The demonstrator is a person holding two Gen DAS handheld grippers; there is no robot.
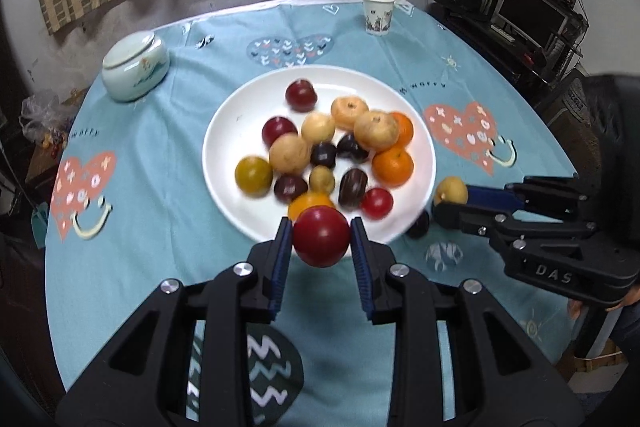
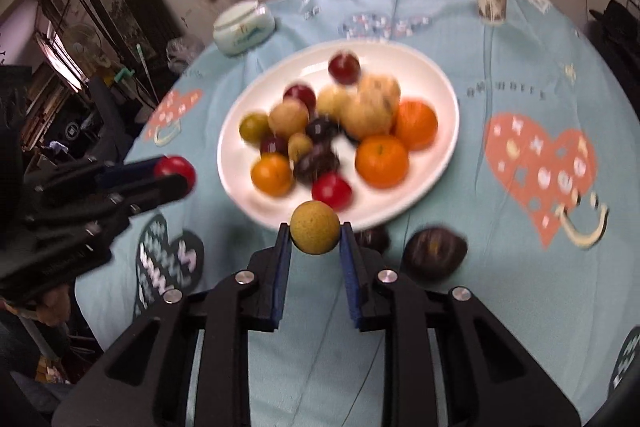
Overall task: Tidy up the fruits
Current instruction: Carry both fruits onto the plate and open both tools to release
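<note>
Round table under a light-blue cloth printed with hearts, set before a curtained window.

Left tongs: clenched on a red plum, gripped between the blue pads and held above the cloth at the near rim of the plate. In the right wrist view the same left tongs show at the table's left side with the red plum at their tips.

Right tongs: clenched on a small yellow-green fruit, also at the near rim of the plate. In the left wrist view the right tongs reach in from the table's right edge, the yellow-green fruit between the pads.

White plate at the table's centre carries a pile of mixed fruit: two oranges on the right side, tan pears in the middle, dark purple plums and red ones among them, one olive-green fruit toward the left rim.

Off the plate, on the cloth near its right front rim: one large dark fruit and a smaller dark plum beside it, apart from each other.

Far side of the table: a lidded celadon jar at the left, a paper cup at the far edge.
</note>
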